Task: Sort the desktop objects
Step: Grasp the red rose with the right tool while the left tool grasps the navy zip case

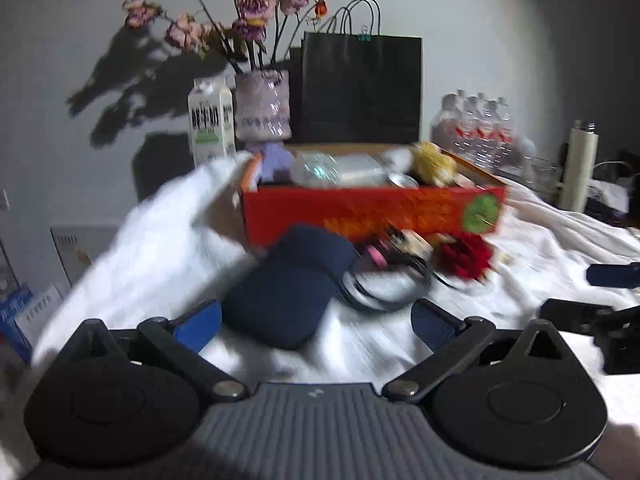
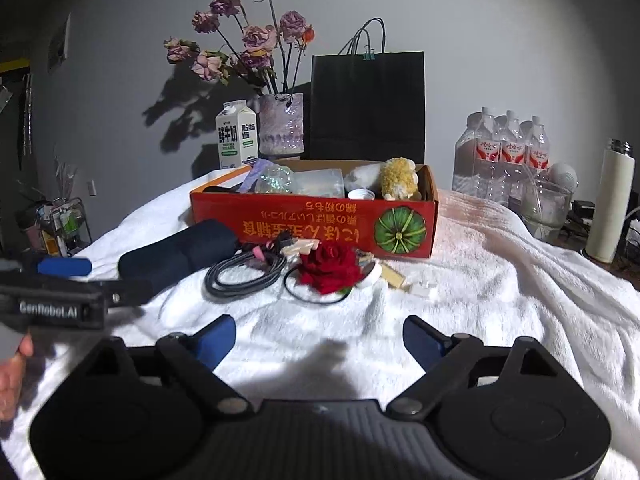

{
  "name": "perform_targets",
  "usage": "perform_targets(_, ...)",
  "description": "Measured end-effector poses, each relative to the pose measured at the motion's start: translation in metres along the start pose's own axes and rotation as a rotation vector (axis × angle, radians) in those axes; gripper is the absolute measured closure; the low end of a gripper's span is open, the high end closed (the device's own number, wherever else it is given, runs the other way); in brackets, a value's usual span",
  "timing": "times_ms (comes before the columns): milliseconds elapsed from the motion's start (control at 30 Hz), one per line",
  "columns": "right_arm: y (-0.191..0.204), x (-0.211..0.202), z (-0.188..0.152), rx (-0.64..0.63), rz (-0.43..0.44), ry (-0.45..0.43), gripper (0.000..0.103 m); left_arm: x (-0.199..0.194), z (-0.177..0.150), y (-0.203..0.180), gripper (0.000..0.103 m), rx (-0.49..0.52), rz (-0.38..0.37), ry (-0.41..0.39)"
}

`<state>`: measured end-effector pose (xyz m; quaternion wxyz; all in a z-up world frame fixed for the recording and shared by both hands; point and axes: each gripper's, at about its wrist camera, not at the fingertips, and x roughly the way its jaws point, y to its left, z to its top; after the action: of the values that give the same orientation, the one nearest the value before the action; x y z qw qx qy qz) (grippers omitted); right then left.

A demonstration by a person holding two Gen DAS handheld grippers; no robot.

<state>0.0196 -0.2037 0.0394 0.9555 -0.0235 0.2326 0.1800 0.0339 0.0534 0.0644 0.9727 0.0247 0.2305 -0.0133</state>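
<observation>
An open orange box (image 2: pixel 312 224) (image 1: pixel 360 210) holding a yellow plush (image 2: pixel 398 179), a clear ball and other items stands on the white blanket (image 2: pixel 480 300). In front of it lie a dark blue pouch (image 1: pixel 288 288) (image 2: pixel 180 252), a coiled black cable (image 2: pixel 244 276) (image 1: pixel 380 288), a red rose (image 2: pixel 330 266) (image 1: pixel 464 256) and small white pieces (image 2: pixel 424 286). My left gripper (image 1: pixel 316 324) is open, its blue pads either side of the pouch's near end, apart from it. My right gripper (image 2: pixel 320 340) is open over bare blanket, short of the rose. The left gripper (image 2: pixel 60 280) also shows at the right wrist view's left edge.
Behind the box stand a milk carton (image 2: pixel 236 134), a vase of dried roses (image 2: pixel 280 124) and a black paper bag (image 2: pixel 368 104). Water bottles (image 2: pixel 504 152), a glass jar (image 2: pixel 548 208) and a white flask (image 2: pixel 610 200) are at the right. A wire rack (image 2: pixel 60 224) sits at left.
</observation>
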Motion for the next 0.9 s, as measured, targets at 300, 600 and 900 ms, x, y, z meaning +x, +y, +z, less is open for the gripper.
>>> perform_targets(300,-0.012,0.103,0.037,0.01,0.038,0.076,0.037,0.093,0.015,0.02,0.023,0.034,-0.065,0.124)
perform_targets(600,-0.035,0.101,0.032,0.203,0.082,0.041,0.065,0.068,0.015,0.031,0.041,-0.065,-0.058,0.086)
perform_targets(900,-0.086,0.028,0.015,0.588,0.355,-0.04,0.066,-0.026,0.013,0.026,0.041,-0.185,-0.071,-0.021)
